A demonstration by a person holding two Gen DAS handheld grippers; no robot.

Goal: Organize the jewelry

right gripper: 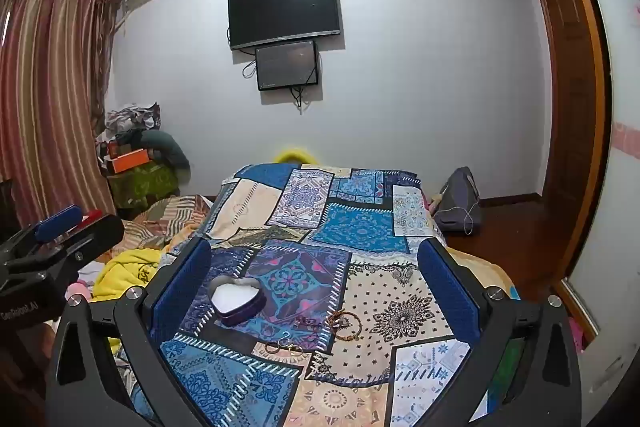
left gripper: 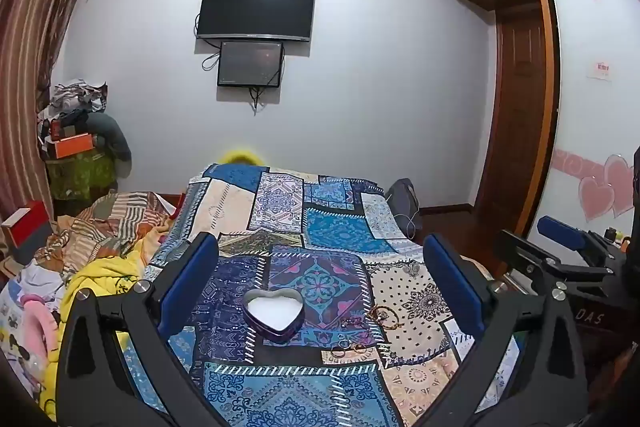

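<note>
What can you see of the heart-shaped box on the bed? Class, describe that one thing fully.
The heart-shaped box is a small, shallow tin with no lid on it. Its outer wall looks dark purple and slightly glossy, like painted metal; the inside is white. It sits flat and upright on the patchwork bedspread, open side up, and appears to hold nothing. The gold-coloured jewelry lies apart from it, to its right, not touching. Neither gripper touches the box.
</note>
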